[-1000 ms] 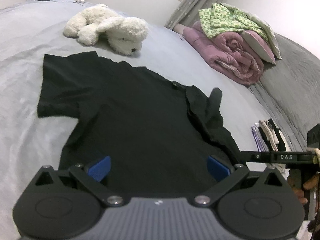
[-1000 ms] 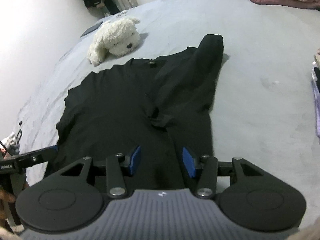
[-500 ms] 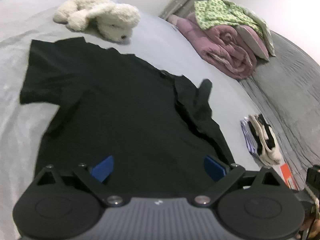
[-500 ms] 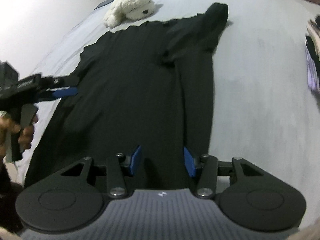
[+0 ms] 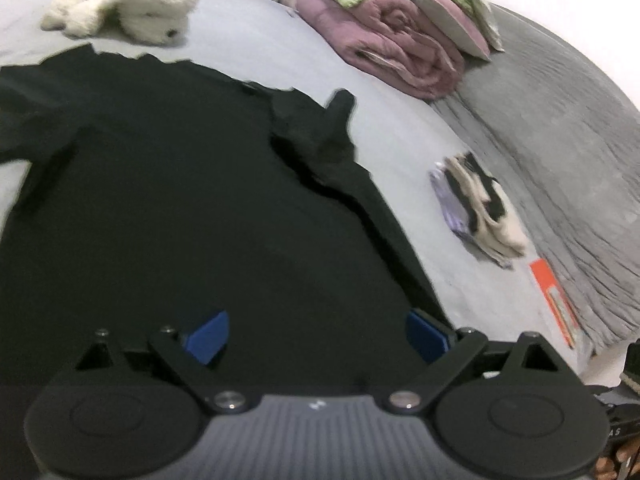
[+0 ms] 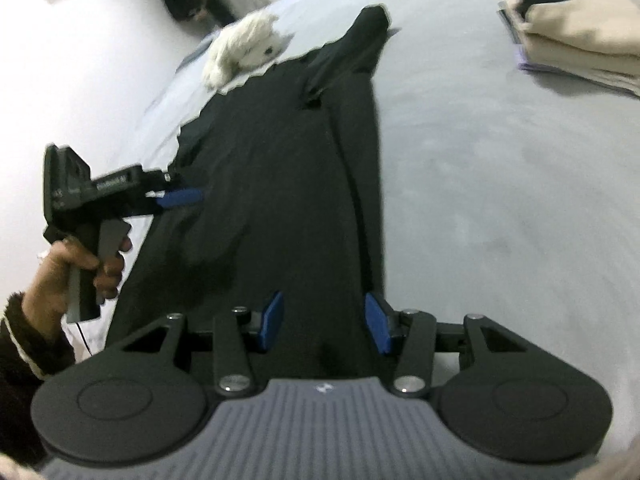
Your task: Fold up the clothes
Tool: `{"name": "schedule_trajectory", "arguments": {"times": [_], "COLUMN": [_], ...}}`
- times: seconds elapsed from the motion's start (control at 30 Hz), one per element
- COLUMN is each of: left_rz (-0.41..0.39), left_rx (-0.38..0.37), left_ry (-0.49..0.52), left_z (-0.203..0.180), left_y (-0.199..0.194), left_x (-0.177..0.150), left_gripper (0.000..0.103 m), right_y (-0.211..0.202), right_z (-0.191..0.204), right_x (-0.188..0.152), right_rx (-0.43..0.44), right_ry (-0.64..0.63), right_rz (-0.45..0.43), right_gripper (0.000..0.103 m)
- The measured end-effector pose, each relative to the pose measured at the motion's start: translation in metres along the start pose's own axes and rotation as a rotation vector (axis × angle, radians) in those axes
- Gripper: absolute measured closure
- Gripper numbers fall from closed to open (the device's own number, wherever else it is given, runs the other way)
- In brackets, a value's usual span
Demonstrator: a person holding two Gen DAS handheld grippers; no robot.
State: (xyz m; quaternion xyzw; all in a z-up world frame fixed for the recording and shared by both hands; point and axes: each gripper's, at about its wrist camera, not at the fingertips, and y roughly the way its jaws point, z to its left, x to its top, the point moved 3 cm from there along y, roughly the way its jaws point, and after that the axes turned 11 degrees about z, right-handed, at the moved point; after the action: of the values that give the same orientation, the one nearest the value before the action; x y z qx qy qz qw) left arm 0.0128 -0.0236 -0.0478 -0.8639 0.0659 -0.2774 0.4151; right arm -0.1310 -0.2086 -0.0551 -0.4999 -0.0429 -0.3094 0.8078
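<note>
A black T-shirt [image 5: 180,200] lies flat on the grey bed, collar at the far end. Its right side and sleeve [image 5: 332,128] are folded in over the body, which shows as a long strip [image 6: 360,140] in the right wrist view. My left gripper [image 5: 316,338] hovers wide open over the lower part of the shirt with only cloth below its pads. From the right wrist view, a hand holds that left gripper [image 6: 182,198] over the shirt's left edge. My right gripper [image 6: 325,322] stands half open above the hem, near the folded strip, with nothing pinched.
A white plush dog [image 5: 128,0] lies beyond the collar. A rolled pink quilt [image 5: 400,40] with green cloth on it sits at the far right. A stack of folded clothes [image 6: 580,40] and an orange packet [image 5: 554,304] lie right of the shirt. Bare grey sheet [image 6: 500,200] lies between.
Both grippers slid toward the shirt's hem end. The right wrist view swung so the shirt runs straight ahead, and the left gripper and its hand came into that view.
</note>
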Motion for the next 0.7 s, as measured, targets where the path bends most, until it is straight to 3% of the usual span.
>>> {"name": "schedule_trajectory", "arguments": {"times": [0.23, 0.37, 0.5, 0.7], "left_rz": [0.035, 0.094, 0.147, 0.180], "left_rx": [-0.147, -0.245, -0.275, -0.292], "left_ry": [0.027, 0.034, 0.060, 0.075], "left_z": [-0.035, -0.057, -0.074, -0.078], "left_y": [0.005, 0.019, 0.032, 0.039], "left_x": [-0.016, -0.030, -0.042, -0.052], "left_gripper": [0.020, 0.038, 0.042, 0.050], "right_y": [-0.028, -0.030, -0.026, -0.026], "right_z": [-0.002, -0.003, -0.001, -0.015], "right_x": [-0.035, -0.057, -0.073, -0.090], "right_rx": [-0.060, -0.097, -0.172, -0.214], "right_ry": [0.062, 0.057, 0.029, 0.044], "right_rz": [-0.110, -0.119, -0.098, -0.082], "right_gripper": [0.053, 0.053, 0.053, 0.055]}}
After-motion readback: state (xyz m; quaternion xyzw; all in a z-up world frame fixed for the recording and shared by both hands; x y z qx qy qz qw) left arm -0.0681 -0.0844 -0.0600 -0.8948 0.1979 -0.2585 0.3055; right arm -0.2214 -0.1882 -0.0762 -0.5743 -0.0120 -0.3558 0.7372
